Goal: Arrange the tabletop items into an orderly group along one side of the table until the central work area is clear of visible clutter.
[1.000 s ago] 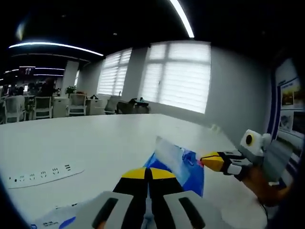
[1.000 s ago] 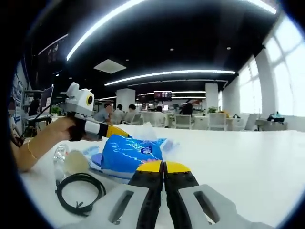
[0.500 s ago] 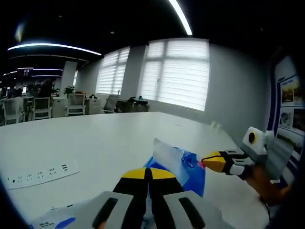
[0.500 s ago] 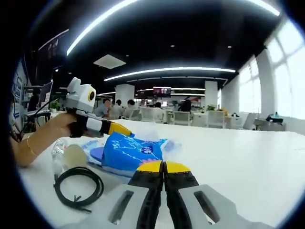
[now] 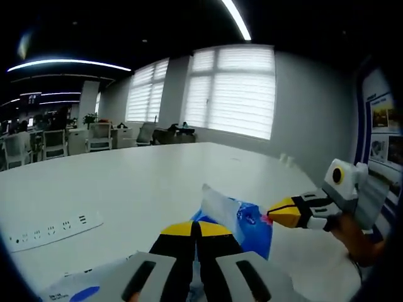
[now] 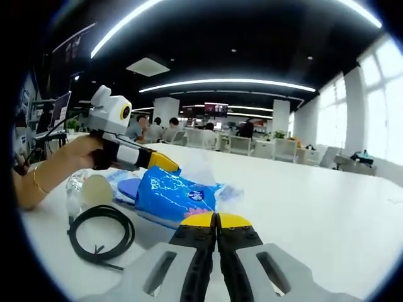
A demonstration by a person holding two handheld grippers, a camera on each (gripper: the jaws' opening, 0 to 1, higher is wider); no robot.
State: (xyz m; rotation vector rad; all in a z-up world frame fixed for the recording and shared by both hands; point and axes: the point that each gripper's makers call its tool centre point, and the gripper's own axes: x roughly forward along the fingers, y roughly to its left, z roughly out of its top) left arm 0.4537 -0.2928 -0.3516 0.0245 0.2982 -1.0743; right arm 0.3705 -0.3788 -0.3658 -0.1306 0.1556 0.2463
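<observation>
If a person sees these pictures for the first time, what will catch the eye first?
Most likely the bright blue packet, lying on the white table just beyond the right gripper, whose yellow tips are shut. The left gripper reaches in beside the packet from the left of the right gripper view. Nearer, a coiled black cable lies next to it.

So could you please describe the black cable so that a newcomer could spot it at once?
Start at the white table and go to the blue packet. The black cable lies just beside it, nearer the table's edge, below a clear bottle. It is the only thin dark loop there.
</observation>
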